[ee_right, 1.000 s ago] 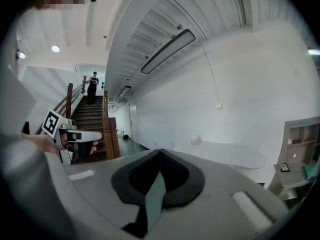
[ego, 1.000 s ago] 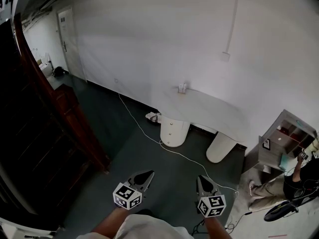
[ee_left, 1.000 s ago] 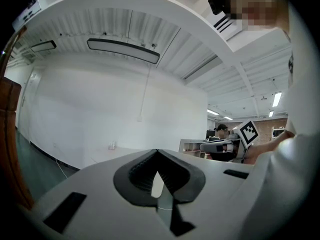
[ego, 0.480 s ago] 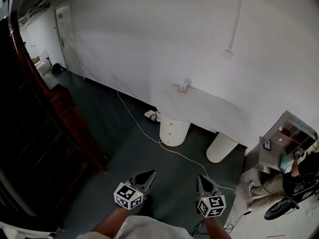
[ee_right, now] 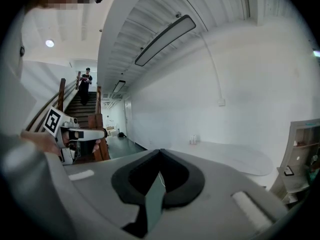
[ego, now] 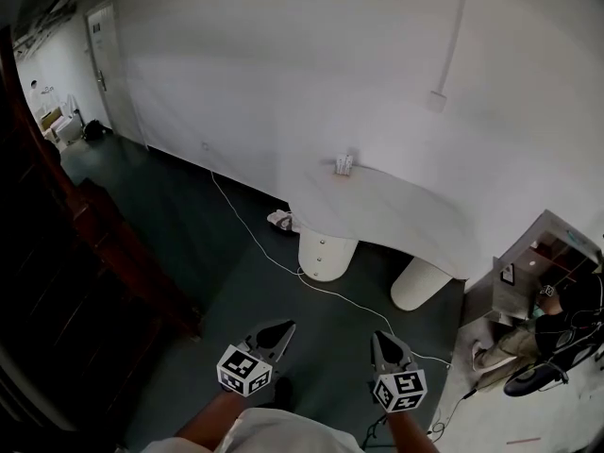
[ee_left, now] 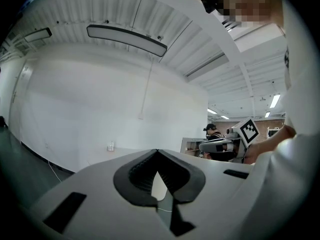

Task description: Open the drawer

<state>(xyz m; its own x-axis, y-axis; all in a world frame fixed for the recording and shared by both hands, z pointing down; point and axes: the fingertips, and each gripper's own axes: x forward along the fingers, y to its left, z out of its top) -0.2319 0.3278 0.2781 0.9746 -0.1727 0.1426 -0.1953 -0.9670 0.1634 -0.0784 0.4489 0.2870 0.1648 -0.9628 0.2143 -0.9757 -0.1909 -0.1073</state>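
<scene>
The dark wooden stair rail [ego: 104,243] is cut off by the left edge of the head view, and its lower part is lost in shadow. A person [ego: 566,311] beside the grey shelf unit [ego: 533,253] is cut by the right edge. At the back edge of the white surface [ego: 396,215] stands a small object [ego: 344,165], too small to tell. Two dots on the left pedestal [ego: 326,253] are also too small.

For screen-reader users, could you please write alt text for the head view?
The left gripper and right gripper, both shut and empty, point toward a white desk against a wall, across dark floor; a wooden staircase stands left.
</scene>
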